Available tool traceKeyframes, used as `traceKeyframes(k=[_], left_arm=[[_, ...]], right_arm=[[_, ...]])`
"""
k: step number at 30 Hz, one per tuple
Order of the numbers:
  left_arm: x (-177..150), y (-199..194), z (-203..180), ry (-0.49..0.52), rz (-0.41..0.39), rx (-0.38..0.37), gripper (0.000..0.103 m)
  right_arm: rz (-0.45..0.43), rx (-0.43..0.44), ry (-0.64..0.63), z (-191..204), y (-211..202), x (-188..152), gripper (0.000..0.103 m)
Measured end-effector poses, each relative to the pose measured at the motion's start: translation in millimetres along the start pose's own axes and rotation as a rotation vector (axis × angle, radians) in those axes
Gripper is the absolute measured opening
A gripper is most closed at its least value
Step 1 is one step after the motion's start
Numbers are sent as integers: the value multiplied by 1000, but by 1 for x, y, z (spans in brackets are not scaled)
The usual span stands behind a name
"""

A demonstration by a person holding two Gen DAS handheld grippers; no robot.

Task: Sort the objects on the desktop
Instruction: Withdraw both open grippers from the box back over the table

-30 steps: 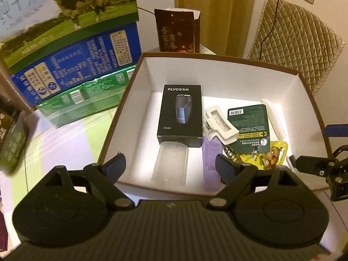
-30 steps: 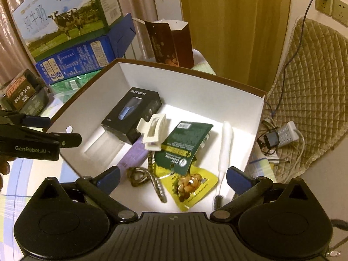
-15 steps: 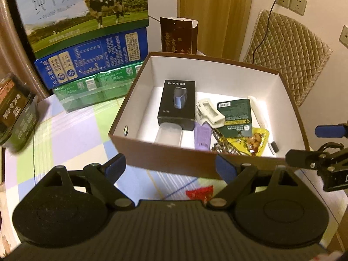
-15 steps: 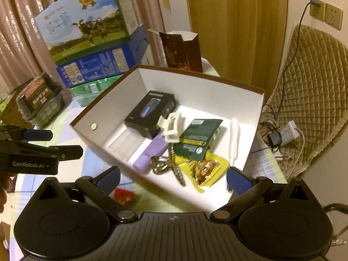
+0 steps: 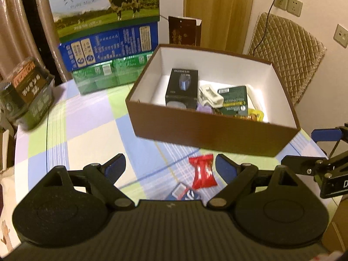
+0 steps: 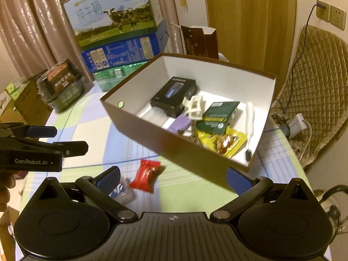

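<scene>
1. The brown box (image 5: 213, 130) is taken as the landmark; it stands on the checked table (image 5: 91, 130) and already holds a black carton (image 5: 182, 87), a white clip (image 5: 211, 94), a green packet (image 5: 233, 101), a yellow snack pouch (image 6: 226, 140) and a purple item (image 6: 179, 124).

2. Two things are seen lying loose on the table just in front of the box's near wall: a red candy wrapper (image 5: 203, 171) and, nearer the cameras, a small blue-and-white packet (image 5: 183, 192), partly hidden by the gripper bodies.

3. The left gripper (image 5: 170, 166) is held with its jaws wide apart, and nothing is gripped between them.

4. The right gripper (image 6: 173, 177) is likewise seen with its jaws spread wide and empty.

5. In the left wrist view the red wrapper lies between the jaws, close to the right-hand finger; in the right wrist view it sits toward the left-hand finger. It is therefore judged to lie between the two grippers, within reach of either, the left seeming slightly better centred on it.

6. The wrapper's long axis runs roughly away from the box wall toward the cameras, slightly tilted, so a grip across its narrow middle is judged the likely next move.

7. The blue-and-white packet lies just beside the wrapper and could be nudged.
</scene>
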State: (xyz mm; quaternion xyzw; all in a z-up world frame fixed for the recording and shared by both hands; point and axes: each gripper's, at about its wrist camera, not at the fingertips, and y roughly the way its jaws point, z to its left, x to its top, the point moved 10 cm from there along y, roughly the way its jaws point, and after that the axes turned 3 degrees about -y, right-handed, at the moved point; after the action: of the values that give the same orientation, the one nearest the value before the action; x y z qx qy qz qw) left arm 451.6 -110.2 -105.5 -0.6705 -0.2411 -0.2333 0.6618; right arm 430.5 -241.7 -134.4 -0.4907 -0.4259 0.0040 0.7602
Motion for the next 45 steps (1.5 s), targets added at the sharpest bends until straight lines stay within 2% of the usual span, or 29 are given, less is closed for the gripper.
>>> traceKeyframes(k=[17, 36, 45], left_arm=[[-72, -10, 10, -37, 90, 1, 87], [-127, -4, 12, -45, 181, 6, 87], [-139, -1, 14, -46, 202, 16, 87]], right_arm=[[104, 47, 13, 20, 2, -58, 101], [185, 9, -23, 31, 19, -98, 101], [210, -1, -16, 30, 28, -116, 101]])
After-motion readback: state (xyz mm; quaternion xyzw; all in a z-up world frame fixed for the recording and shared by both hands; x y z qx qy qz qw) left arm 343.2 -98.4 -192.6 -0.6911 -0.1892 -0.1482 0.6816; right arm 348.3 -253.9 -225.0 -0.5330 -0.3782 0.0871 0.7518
